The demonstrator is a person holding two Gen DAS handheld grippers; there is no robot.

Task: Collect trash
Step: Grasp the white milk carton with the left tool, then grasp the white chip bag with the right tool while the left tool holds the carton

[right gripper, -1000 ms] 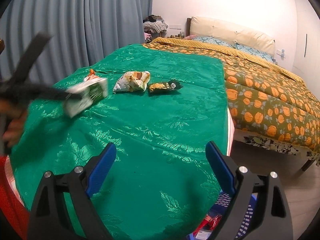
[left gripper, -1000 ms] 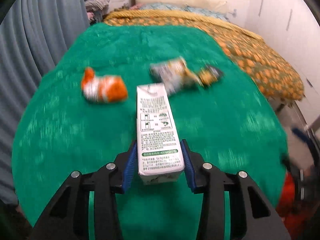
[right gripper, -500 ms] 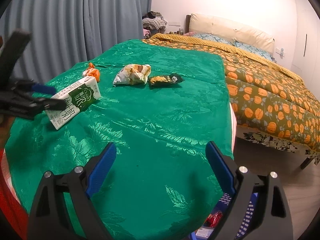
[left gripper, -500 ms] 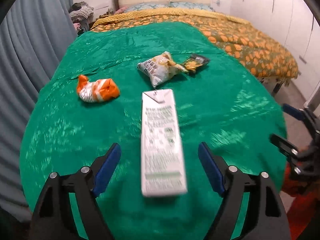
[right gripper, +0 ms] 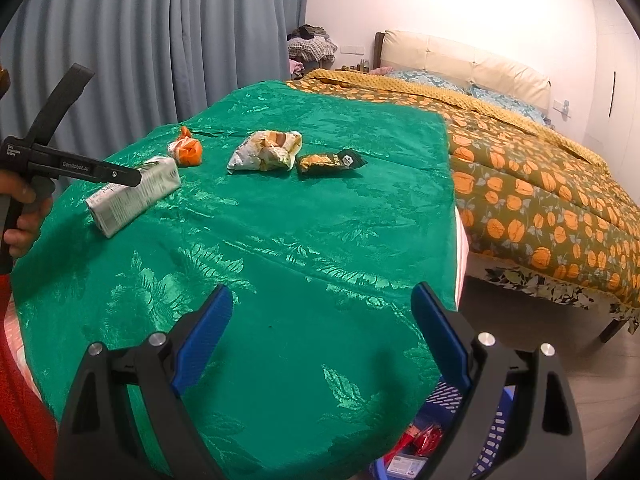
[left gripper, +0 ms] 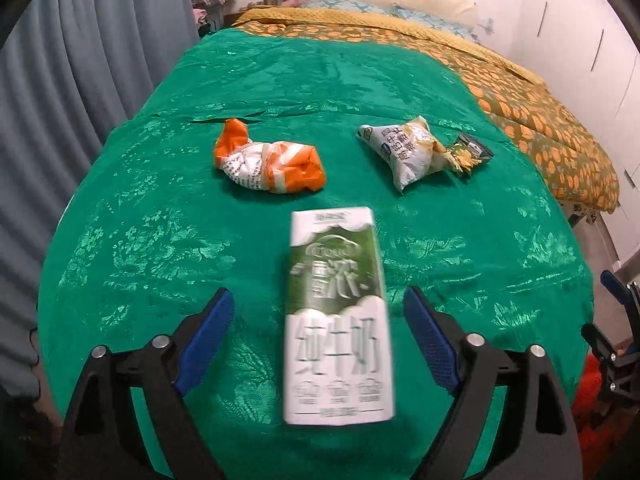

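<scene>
Milk carton lies flat on green bedspread, between the left gripper jaws, which are opening and not touching it. Right gripper wide open, empty, over the bed corner. Blue basket on the floor below holds red packaging. Three wrappers farther up the bed.

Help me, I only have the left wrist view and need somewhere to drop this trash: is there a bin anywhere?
Observer: Yes. The right wrist view shows a blue basket below the near edge of the green cloth.
Operator: Is anything in it?
Observer: Some red packaging shows inside it.
Operator: Is the other gripper free?
Observer: The right gripper is open, with nothing between its fingers.
</scene>
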